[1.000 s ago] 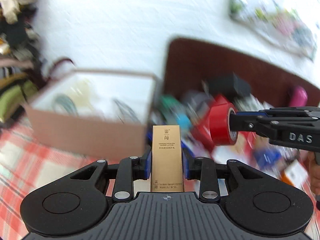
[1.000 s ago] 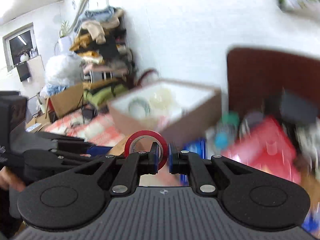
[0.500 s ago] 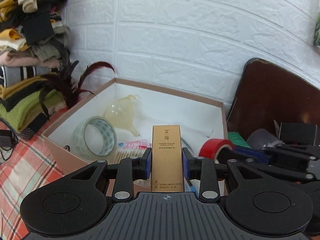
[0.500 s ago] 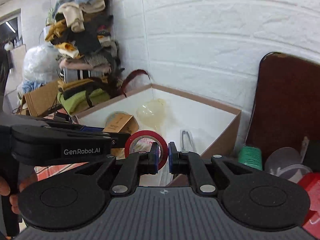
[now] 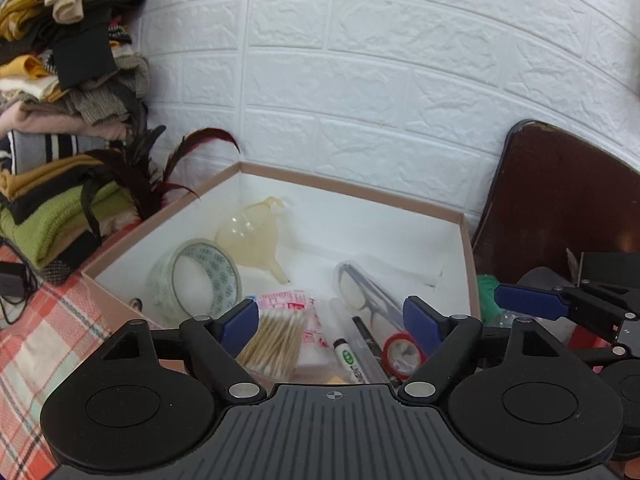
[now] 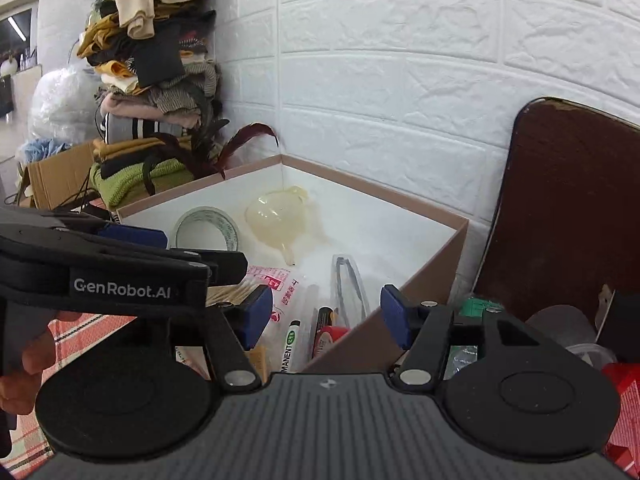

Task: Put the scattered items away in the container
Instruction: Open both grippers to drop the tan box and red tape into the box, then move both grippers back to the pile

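Left gripper [image 5: 332, 318] and right gripper [image 6: 326, 314], both with jaws opening and nothing between the pads, hover over the box [image 5: 466, 264]. The red tape roll [image 5: 402, 354] lies inside it beside a marker [image 5: 350, 360], cotton swabs [image 5: 274, 344] and clear tape [image 5: 196, 280].

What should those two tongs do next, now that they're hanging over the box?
Probably draw both back toward the clutter on the right for more items. The left tongs and right tongs are opening with nothing between them; the red tape roll already lies in the box.
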The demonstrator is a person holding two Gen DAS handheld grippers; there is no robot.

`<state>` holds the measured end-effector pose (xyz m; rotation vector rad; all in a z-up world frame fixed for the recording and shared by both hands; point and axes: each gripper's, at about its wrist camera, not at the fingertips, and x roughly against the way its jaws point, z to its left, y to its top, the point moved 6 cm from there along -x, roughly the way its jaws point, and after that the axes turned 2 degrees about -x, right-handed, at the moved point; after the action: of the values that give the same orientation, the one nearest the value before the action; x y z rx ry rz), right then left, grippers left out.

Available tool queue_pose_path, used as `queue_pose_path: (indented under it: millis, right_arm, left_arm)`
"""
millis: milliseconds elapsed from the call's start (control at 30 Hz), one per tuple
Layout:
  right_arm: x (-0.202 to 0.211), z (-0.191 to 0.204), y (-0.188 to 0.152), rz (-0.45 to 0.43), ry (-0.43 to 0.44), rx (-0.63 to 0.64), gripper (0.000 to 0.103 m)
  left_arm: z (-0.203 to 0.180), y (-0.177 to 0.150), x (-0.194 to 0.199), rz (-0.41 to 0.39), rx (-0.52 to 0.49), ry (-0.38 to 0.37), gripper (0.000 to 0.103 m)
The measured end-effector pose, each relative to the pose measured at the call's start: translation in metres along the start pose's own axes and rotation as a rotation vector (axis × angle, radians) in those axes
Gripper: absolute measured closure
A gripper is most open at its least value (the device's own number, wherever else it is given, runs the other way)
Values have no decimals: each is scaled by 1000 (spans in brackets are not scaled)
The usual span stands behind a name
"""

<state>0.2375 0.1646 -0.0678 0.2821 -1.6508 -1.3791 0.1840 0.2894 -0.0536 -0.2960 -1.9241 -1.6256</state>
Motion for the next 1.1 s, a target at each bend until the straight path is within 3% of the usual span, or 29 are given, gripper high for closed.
queue_pose_path:
  millis: [300,467,733,900,1100]
  right_arm:
    - [22,-8,-10,13,1,-23,31]
    - [50,-12,-17,-3,2,8,21]
    - [137,-39,-73,-46,-58,76,17]
    - [188,-81,-125,-62,-107,-151,17]
    - [231,-110,-182,-66,-196,-342,17]
  left_arm:
    - [-18,-11,18,10,-5,-24,14]
    - [-32,-23,39,16,-3,-76,11]
    - [-84,-90,63,86,-105,-196,8]
    - [-129,-146,66,152,-229,-237,8]
    - [-167,-183,66,212,-257,-328,8]
